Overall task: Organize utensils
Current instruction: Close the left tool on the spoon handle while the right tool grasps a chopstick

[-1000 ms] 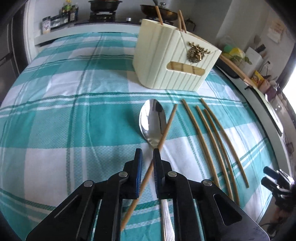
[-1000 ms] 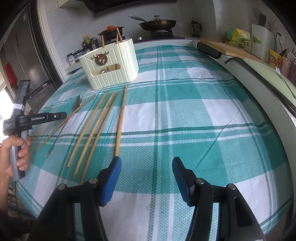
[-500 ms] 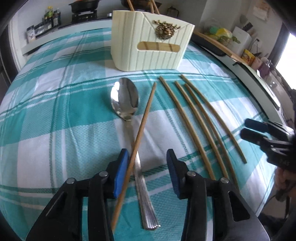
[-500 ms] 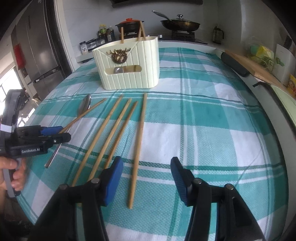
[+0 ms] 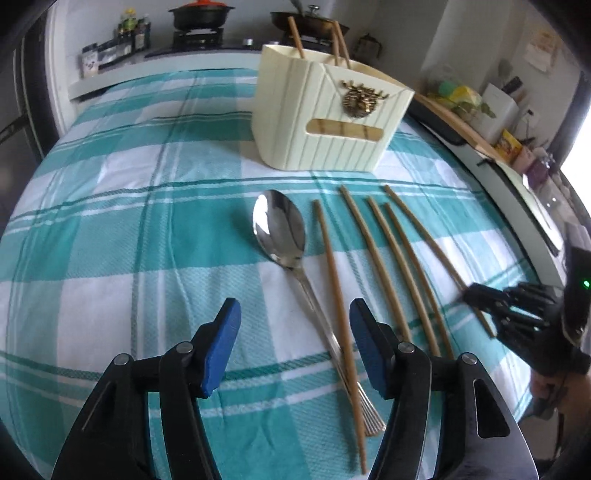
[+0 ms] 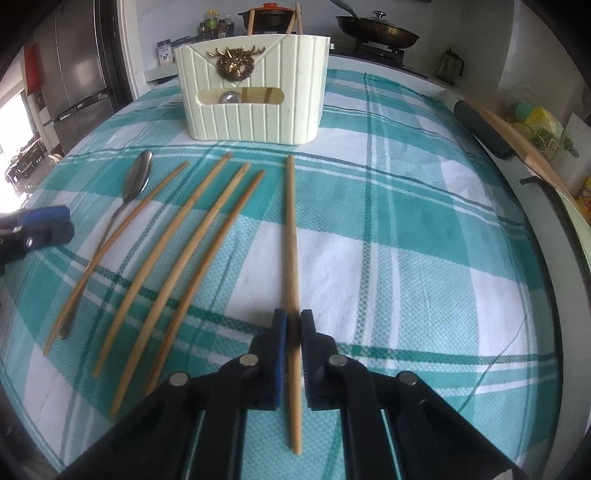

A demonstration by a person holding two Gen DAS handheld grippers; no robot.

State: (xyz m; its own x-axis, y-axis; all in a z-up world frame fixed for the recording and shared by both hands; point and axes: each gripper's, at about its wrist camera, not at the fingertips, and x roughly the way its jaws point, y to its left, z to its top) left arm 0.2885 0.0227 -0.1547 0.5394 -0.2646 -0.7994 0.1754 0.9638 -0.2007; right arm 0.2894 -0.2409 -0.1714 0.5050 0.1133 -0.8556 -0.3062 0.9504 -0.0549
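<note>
A cream utensil holder [image 5: 314, 122] [image 6: 251, 110] stands on the teal checked cloth with chopsticks [image 5: 295, 37] sticking out of it. In front of it lie a steel spoon [image 5: 280, 229] [image 6: 138, 177] and several bamboo chopsticks [image 5: 373, 251]. My left gripper [image 5: 293, 308] hovers over the spoon handle and the chopstick [image 5: 332, 266] beside it. Its jaws are opening and neither pad touches the two. My right gripper [image 6: 293, 315] [image 5: 476, 295] is shut on the near end of the rightmost chopstick [image 6: 290, 221], which still lies flat on the cloth.
A stove with a pot [image 5: 201, 16] and a pan [image 6: 376, 27] runs along the back. A wooden board [image 6: 517, 136] and clutter line the counter on the right. A steel fridge [image 6: 74, 74] stands at the left. Bare cloth stretches to the right of the held chopstick.
My left jaws have spread apart and let go of the chopstick, which now lies beside the spoon. My right gripper slid left over the rightmost chopstick and closed on it.
</note>
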